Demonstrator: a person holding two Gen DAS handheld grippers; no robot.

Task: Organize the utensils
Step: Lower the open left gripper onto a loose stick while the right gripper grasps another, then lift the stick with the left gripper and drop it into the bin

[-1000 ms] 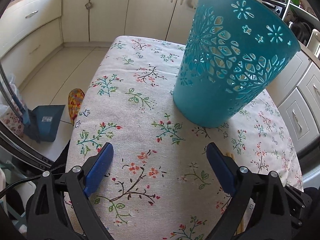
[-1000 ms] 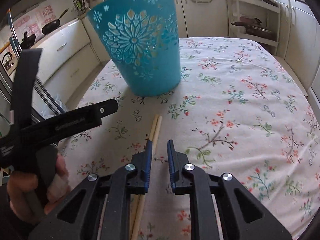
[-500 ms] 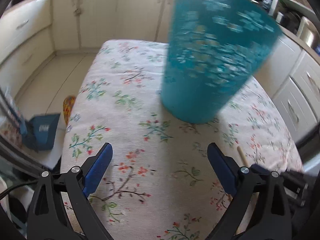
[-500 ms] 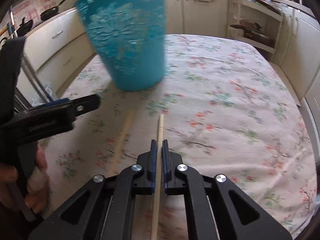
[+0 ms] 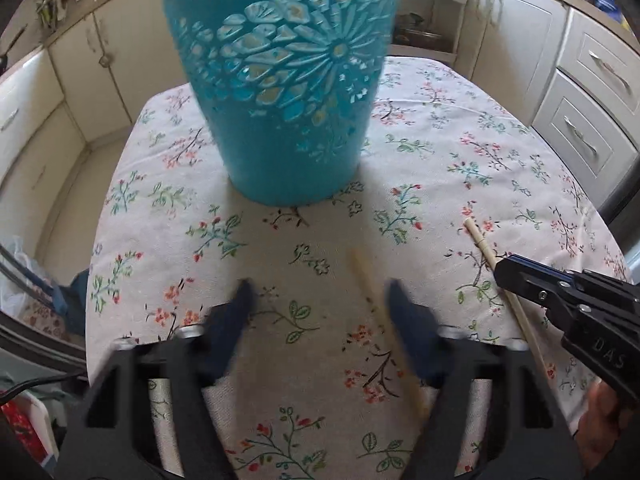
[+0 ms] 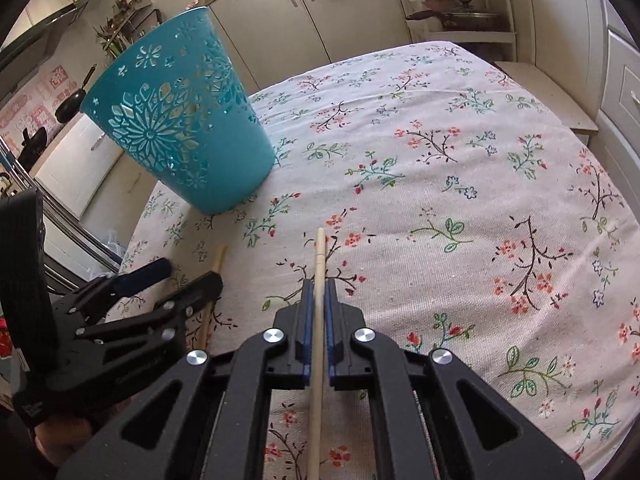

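On the floral-cloth surface (image 6: 460, 152), two wooden chopsticks lie near a teal cut-out basket (image 6: 176, 120).
The right tool (image 6: 316, 316) is clamped on one chopstick (image 6: 319, 264); the left tool (image 5: 320, 300) is closing around the other chopstick (image 5: 370, 284), not yet pinching it. Each stick looks light, stiff, smooth and prone to pivot, so a hold near mid-length seems safest. A second ago both sticks lay side by side ungripped, the left tool's jaws stood wide over bare cloth, and the basket sat off to its right.
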